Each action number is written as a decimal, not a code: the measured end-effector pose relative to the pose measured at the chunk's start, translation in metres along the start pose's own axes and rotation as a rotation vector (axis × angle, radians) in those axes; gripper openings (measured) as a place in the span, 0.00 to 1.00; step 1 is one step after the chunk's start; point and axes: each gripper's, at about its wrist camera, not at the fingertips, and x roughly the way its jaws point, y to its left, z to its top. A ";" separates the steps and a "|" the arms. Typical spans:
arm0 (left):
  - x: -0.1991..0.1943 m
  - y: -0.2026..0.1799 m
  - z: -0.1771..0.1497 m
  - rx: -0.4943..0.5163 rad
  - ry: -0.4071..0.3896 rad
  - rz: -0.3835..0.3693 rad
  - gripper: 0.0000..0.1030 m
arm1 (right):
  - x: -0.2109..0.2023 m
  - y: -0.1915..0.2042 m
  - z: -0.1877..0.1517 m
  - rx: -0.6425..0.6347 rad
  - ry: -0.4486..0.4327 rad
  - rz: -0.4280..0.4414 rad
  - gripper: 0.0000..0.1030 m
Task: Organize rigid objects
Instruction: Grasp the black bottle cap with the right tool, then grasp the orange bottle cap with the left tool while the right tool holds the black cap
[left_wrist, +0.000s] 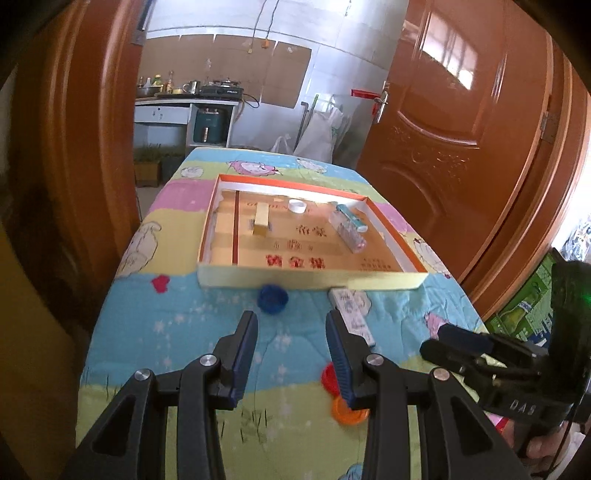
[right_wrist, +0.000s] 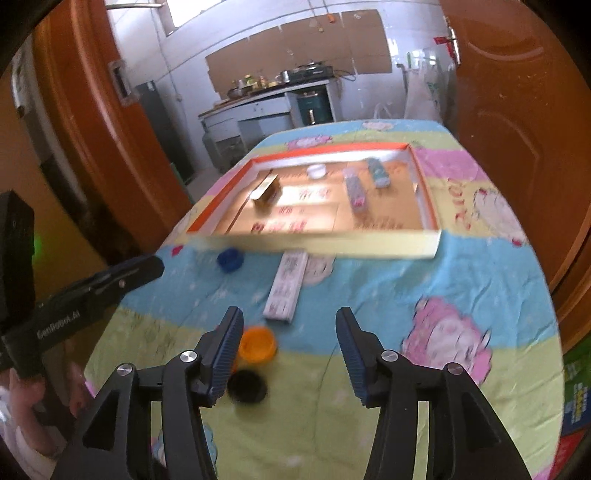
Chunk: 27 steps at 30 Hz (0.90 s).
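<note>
A shallow cardboard tray lies on the cartoon-print cloth. It holds a yellow block, a white ring, a clear case and a teal-and-white item. In front of it lie a blue cap and a long white box. My left gripper hovers open just short of the blue cap, with a red cap and an orange cap under its right finger. My right gripper is open near the white box's end; the orange cap and a dark cap sit by its left finger.
Orange wooden doors flank the table on both sides. A kitchen counter stands beyond the far edge. Each gripper shows in the other's view: right gripper, left gripper. A person's hand is at the lower left.
</note>
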 end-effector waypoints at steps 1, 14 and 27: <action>-0.001 0.000 -0.005 0.001 0.001 0.001 0.37 | 0.000 0.002 -0.005 -0.008 0.001 0.001 0.53; -0.015 0.000 -0.046 0.045 0.003 0.009 0.37 | 0.012 0.041 -0.058 -0.201 0.016 -0.007 0.53; -0.011 -0.004 -0.053 0.081 0.029 -0.012 0.37 | 0.025 0.052 -0.055 -0.320 0.019 -0.053 0.27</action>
